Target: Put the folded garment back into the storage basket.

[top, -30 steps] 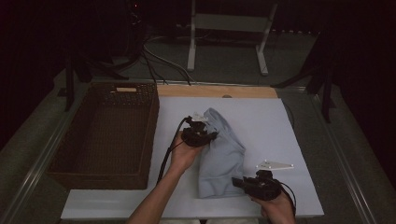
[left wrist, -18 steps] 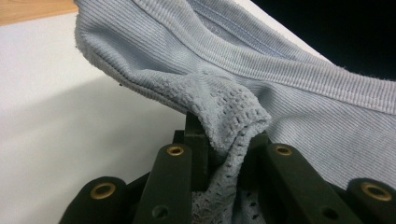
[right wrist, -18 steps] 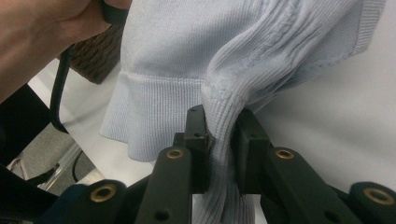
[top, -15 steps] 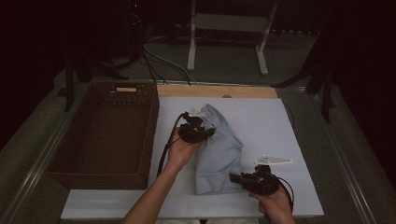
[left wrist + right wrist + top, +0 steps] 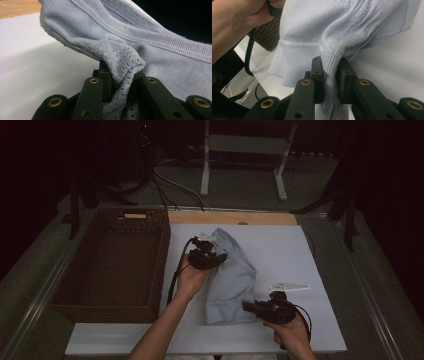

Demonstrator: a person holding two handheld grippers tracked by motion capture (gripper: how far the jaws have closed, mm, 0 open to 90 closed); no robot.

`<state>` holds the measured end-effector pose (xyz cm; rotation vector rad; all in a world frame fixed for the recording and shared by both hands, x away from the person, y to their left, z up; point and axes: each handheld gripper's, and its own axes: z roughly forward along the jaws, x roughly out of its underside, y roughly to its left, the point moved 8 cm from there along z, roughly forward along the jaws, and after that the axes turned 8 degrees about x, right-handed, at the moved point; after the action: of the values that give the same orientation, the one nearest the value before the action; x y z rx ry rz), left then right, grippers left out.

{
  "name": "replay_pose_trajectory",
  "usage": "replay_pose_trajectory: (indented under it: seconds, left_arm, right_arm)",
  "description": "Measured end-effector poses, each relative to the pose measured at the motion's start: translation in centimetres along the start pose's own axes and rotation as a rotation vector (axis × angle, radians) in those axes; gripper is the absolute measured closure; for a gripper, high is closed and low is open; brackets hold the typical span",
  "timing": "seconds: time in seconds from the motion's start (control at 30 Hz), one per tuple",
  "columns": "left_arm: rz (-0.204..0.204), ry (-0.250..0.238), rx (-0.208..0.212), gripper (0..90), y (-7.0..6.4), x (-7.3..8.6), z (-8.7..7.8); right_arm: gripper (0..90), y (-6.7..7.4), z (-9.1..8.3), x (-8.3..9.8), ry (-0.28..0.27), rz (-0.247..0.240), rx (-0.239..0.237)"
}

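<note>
Holding pale-blue garment (image 5: 231, 280) on white board (image 5: 300, 255), stretched between my two grippers | left gripper (image 5: 120, 75) clenched on its far mesh edge | right gripper (image 5: 329, 72) clamped on near ribbed hem | fabric buries both sets of pads

Matt ribbed cloth garment (image 5: 232, 280), wicker basket (image 5: 112, 260)

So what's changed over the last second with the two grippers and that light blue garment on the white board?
Very little. The light blue garment has bunched slightly narrower between the two grips. The left gripper stays clamped on its far end and the right gripper on its near ribbed hem, both roughly where they were. The wicker basket and the white board have not moved.
</note>
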<state>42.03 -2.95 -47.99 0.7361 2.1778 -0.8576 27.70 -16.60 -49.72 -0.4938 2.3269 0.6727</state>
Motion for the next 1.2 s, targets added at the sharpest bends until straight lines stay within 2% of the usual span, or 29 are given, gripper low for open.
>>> replay_pose_trajectory:
  seconds: [0.6,1.2]
  left_arm:
    - [-0.047,-0.025,-0.004,80.6,1.1,-1.1,-1.1]
    - [-0.048,-0.039,-0.017,80.6,1.6,-2.6,-2.5]
  right_arm:
    - [78.2,0.4,0.3,-1.9,-0.013,0.013,-0.022]
    - [78.2,1.3,0.7,-4.0,-0.034,0.006,-0.039]
